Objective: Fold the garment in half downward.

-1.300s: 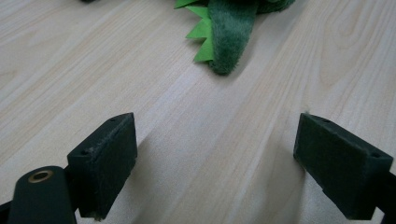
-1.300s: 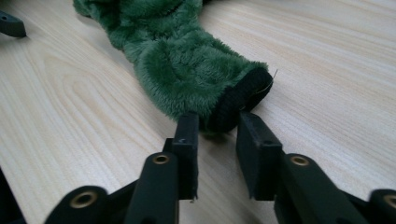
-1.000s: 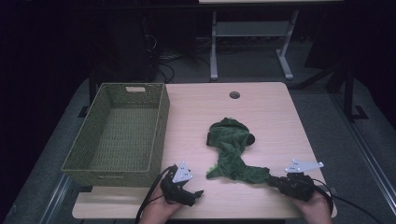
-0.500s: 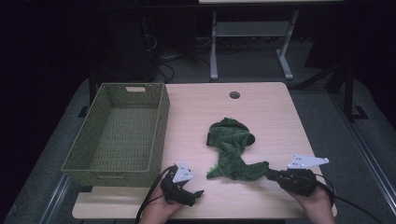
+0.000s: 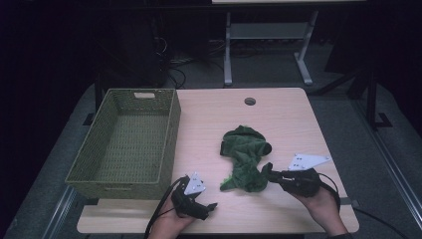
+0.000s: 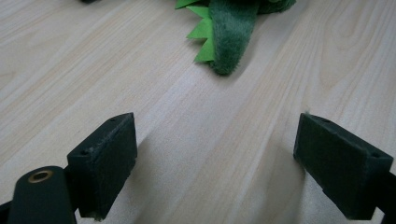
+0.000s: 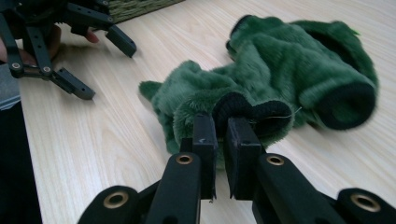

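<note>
Right claw pinching the edge of a green plush garment, left claw waiting wide open

The right claw point(image 7: 220, 140) has its jaws nearly together on a black-lined fold at the near edge of the green plush garment point(image 5: 246, 158), most of which lies crumpled on the bench point(image 5: 288, 119) just beyond its tips. The left claw point(image 6: 215, 158) sits low over bare wood with its jaws spread wide and nothing between them; a spiked green end of the garment lies just ahead of it, not touching. A woven basket point(image 5: 127, 137) stands empty, off to the far side of the left claw. The bite looks shallow, taking only the fold's rim, so I'd worry that a lift lets the heavy pile slide free, or drags it along the bench
</note>
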Action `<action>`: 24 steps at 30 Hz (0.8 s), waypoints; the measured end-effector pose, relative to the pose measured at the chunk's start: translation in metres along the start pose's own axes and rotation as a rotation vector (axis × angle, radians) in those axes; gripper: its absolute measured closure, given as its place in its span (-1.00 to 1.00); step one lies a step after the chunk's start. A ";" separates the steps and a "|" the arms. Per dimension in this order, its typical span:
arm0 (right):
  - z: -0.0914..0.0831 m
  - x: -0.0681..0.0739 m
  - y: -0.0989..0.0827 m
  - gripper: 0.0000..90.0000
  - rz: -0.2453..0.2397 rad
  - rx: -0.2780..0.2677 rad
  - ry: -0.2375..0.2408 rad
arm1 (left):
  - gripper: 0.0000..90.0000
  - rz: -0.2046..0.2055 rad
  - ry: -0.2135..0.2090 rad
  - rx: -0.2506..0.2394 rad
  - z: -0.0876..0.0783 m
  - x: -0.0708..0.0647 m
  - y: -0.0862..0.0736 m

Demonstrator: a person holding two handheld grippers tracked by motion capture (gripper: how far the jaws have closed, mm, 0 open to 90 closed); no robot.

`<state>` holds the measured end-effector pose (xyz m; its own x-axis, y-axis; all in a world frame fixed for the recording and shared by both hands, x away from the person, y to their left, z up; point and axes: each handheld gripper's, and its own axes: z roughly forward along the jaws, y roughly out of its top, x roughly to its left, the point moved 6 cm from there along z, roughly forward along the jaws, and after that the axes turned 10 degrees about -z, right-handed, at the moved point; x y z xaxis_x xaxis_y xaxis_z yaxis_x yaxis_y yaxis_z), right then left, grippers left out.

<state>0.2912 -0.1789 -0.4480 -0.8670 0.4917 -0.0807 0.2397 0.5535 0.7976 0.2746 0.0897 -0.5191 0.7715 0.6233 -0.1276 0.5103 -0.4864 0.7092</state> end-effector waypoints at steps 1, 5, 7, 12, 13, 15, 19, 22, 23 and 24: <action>0.002 0.000 0.002 0.85 -0.012 0.003 0.005 | -0.72 0.000 0.000 0.000 0.000 0.000 0.000; 0.011 0.004 0.013 0.83 -0.023 0.003 0.018 | -0.72 0.000 0.000 0.000 0.000 0.000 0.000; 0.015 0.004 0.017 0.83 -0.035 -0.003 0.028 | -0.72 0.000 0.000 0.000 0.000 0.000 0.000; 0.028 0.004 0.027 0.80 -0.050 0.006 0.046 | -0.72 -0.002 0.000 0.000 0.000 0.000 0.000; 0.031 0.004 0.028 0.79 -0.056 0.005 0.050 | -0.72 -0.001 0.000 0.000 0.000 0.000 0.000; 0.036 0.004 0.032 0.77 -0.059 0.005 0.053 | -0.72 0.001 0.001 0.000 0.000 0.000 0.000; 0.046 0.005 0.039 0.70 -0.063 0.010 0.061 | -0.72 0.001 0.001 0.000 0.000 0.000 0.000; 0.049 0.005 0.044 0.71 -0.058 -0.007 0.061 | -0.72 0.004 0.000 0.002 0.000 0.000 0.000; 0.049 0.004 0.045 0.75 -0.055 -0.004 0.057 | -0.72 0.004 0.000 0.003 0.000 0.000 0.000; 0.049 0.003 0.047 0.79 -0.048 -0.003 0.051 | -0.72 0.003 0.000 0.002 0.000 0.000 0.000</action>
<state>0.3214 -0.1189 -0.4401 -0.8983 0.4303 -0.0883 0.1965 0.5733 0.7954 0.2746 0.0899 -0.5190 0.7729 0.6220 -0.1254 0.5088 -0.4894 0.7082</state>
